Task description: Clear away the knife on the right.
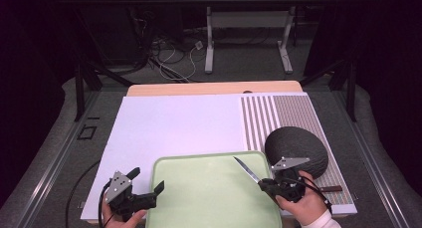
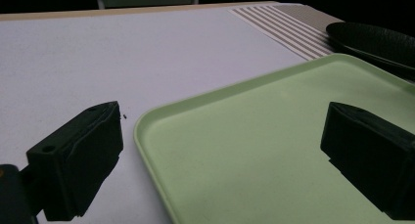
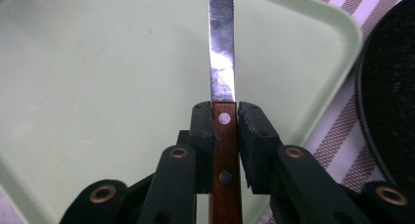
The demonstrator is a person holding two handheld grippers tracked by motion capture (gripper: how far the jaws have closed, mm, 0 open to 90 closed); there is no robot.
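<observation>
Gripping a knife (image 3: 222,62) by its wooden handle, right gripper (image 3: 225,117) over green tray (image 3: 98,87), left gripper (image 2: 220,150) open

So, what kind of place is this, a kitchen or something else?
Probably a lab or recording room, not a kitchen. The table stands among dark curtains, with loose cables on the floor behind it. Only a green tray, a knife and a dark plate are laid out.

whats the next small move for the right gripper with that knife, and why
Probably lower the knife flat onto the green tray and let go. The right gripper is shut on its wooden handle, the blade already points out over the bare tray floor, and the left gripper waits open at the tray's left edge, holding nothing.
</observation>
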